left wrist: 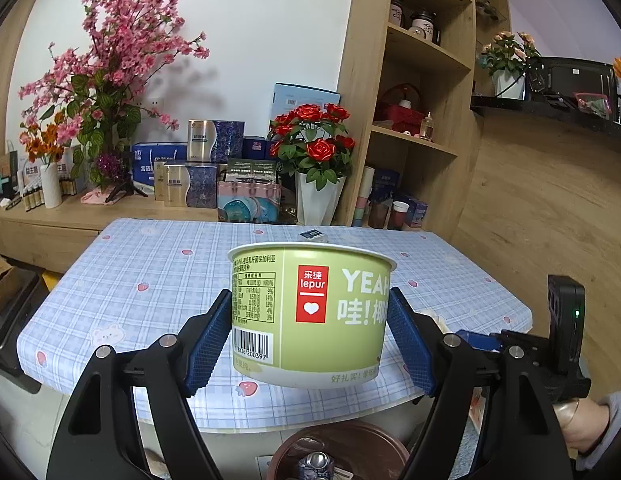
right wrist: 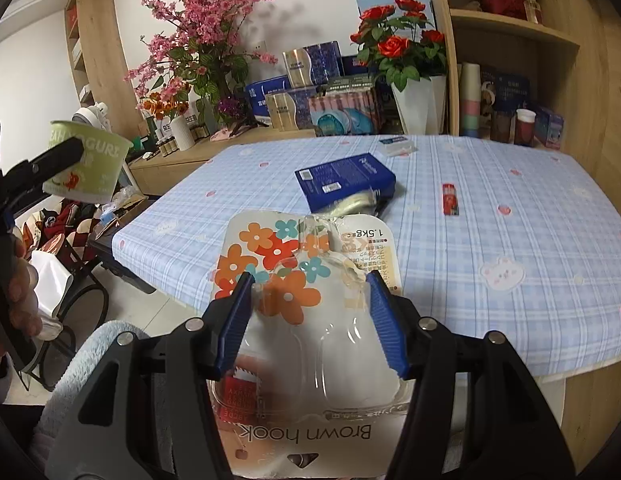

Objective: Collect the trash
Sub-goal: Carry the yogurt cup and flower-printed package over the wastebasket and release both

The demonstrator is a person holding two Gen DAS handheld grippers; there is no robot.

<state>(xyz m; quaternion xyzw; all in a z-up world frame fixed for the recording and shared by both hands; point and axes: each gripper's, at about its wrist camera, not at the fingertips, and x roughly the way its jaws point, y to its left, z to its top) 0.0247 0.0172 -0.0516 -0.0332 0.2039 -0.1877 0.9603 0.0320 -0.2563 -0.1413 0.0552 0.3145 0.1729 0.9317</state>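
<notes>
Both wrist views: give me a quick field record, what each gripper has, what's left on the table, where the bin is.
left gripper: shut on green yogurt cup, held upright, lifted off the table
right gripper: shut on flowered hook package, clear blister side up
table: blue checked cloth
left on table: blue box, small red item, small white box near far edge
bin: brown, below the table's near edge, a can already inside
cup contents: cannot tell
</notes>
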